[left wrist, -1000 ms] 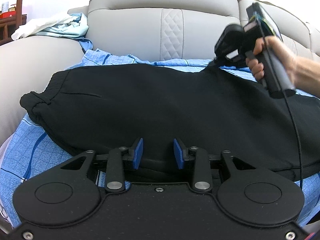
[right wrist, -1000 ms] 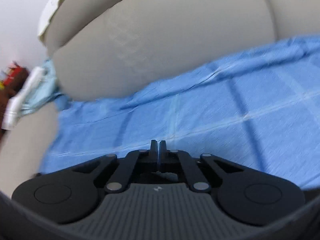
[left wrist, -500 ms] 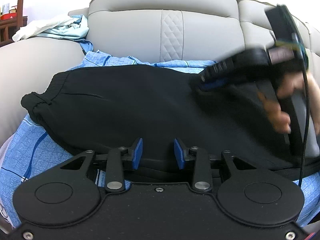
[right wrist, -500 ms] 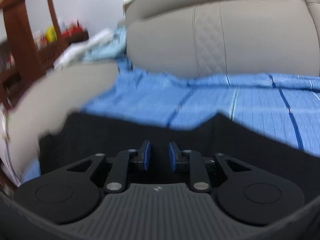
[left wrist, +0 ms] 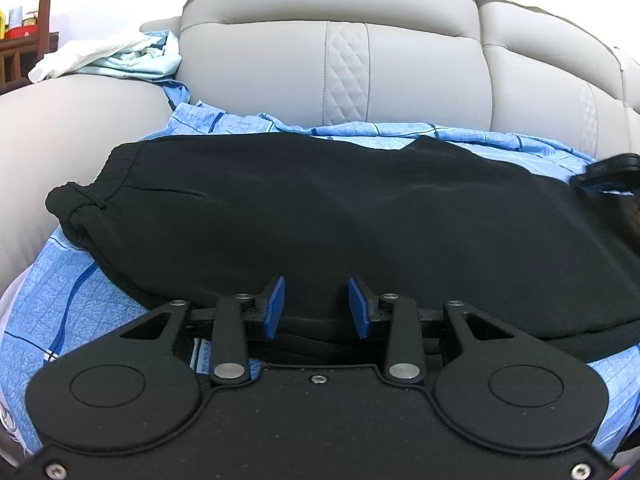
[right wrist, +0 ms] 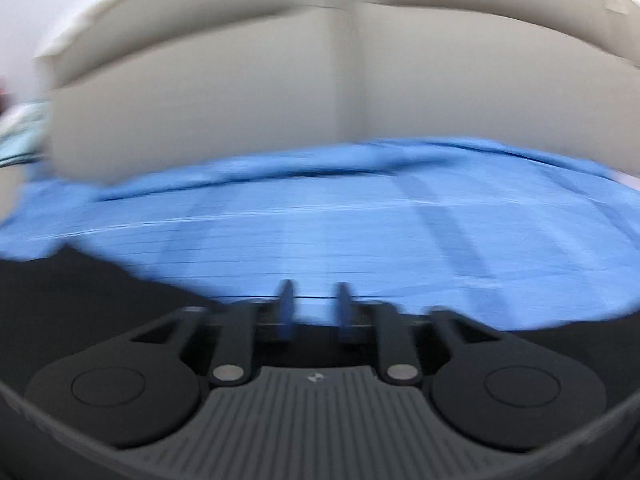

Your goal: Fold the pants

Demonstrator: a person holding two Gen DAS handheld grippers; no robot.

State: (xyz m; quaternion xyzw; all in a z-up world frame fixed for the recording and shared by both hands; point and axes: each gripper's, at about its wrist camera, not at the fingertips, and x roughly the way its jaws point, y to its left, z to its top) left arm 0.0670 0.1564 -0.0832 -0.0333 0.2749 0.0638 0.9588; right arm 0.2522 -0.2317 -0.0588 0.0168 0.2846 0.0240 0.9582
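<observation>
Now flat across blue checked sheet (left wrist: 76, 292) on grey leather sofa (left wrist: 280, 76): black fabric pants (left wrist: 320, 208), long axis left-right. Left gripper (left wrist: 316, 304) open at near hem; right gripper (right wrist: 312, 304), blurred, seemingly open, empty.

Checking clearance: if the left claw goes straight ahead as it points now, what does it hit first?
The black pants. The open left claw sits at their near edge, so the fabric comes first, well before the sofa backrest. Height above the cloth is unclear.
</observation>
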